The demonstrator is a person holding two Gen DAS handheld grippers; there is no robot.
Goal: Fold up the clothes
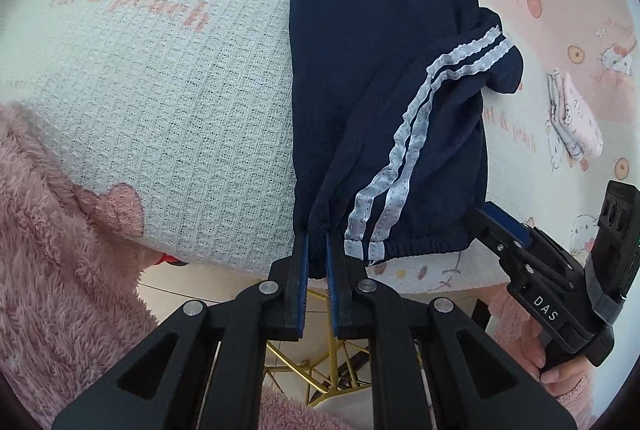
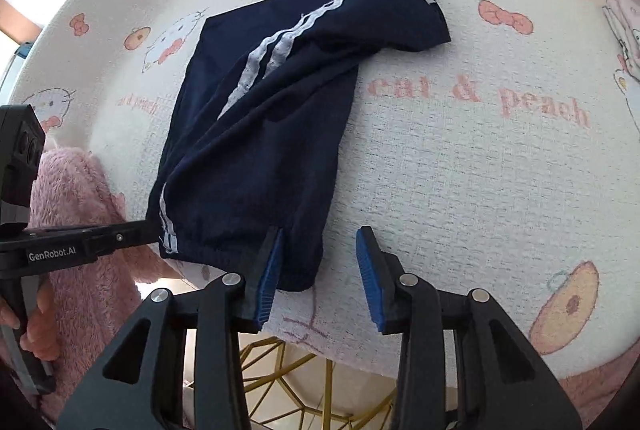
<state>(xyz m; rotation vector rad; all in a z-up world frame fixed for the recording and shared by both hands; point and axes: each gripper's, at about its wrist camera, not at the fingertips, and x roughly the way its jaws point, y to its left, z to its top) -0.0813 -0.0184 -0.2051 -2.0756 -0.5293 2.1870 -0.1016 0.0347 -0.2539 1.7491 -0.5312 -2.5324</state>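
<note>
Navy shorts [image 1: 360, 101] with two white side stripes lie crumpled on the Hello Kitty cloth, waistband toward me; they also show in the right wrist view [image 2: 256, 133]. My left gripper [image 1: 317, 250] is shut on the left end of the elastic waistband at the table's near edge. My right gripper [image 2: 320, 262] is open, its jaws wide apart around the waistband's right corner, the left finger [image 2: 269, 270] touching the fabric. In the left wrist view the right gripper [image 1: 492, 218] sits at the waistband's right end.
The table carries a white and pink "cat & peach" cloth [image 2: 460, 165]. A folded pink-white garment [image 1: 576, 121] lies at the far right. My fluffy pink sleeve [image 1: 52, 230] is at the left. A gold wire frame [image 2: 296, 382] shows below the table edge.
</note>
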